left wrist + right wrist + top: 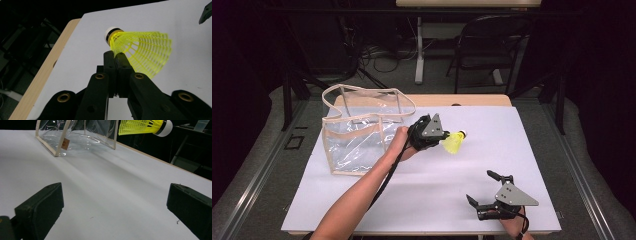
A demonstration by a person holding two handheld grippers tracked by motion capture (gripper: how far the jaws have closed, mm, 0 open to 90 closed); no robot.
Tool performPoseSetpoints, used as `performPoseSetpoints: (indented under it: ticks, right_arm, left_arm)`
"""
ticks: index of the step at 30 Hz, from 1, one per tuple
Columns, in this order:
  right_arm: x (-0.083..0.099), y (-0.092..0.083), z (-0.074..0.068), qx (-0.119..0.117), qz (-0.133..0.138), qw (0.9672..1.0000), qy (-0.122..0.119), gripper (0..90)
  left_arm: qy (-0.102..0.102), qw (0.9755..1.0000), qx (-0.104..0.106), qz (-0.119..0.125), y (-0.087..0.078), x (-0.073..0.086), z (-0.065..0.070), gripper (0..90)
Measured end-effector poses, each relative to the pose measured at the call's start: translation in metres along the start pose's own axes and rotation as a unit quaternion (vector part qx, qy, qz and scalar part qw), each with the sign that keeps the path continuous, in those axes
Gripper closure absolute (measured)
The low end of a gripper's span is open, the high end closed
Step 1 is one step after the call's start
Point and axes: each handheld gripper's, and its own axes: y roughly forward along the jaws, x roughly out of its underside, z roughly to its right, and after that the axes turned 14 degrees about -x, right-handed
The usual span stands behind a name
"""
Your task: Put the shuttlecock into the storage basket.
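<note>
A yellow shuttlecock (453, 142) with a white cork tip hangs above the white table top, just right of the clear bag (362, 131). My left gripper (443, 136) is shut on the edge of its mesh skirt. Its own view shows the shuttlecock (140, 48) pinched at the skirt by the closed jaw tips, my left gripper (115, 53) pointing out over the table. My right gripper (482, 187) rests near the table's front right, jaws wide apart with nothing between them. From there my right gripper (113, 206) looks across at the shuttlecock (143, 126) and the bag (77, 137).
The clear plastic bag with beige trim and handles stands open-topped at the table's left back. The white board (492, 165) lies on a wooden table (472, 100). A dark folding chair (489, 47) and desk legs stand beyond the far edge.
</note>
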Motion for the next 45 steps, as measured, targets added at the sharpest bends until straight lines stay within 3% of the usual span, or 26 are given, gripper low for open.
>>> performPoseSetpoints:
  ticks: [45]
  right_arm:
    - [0.000, 0.001, 0.000, 0.002, -0.004, 1.0000, 0.002, 0.6]
  left_arm:
    - [0.006, 0.9993, -0.033, 0.017, -0.021, -0.014, -0.026, 89.0]
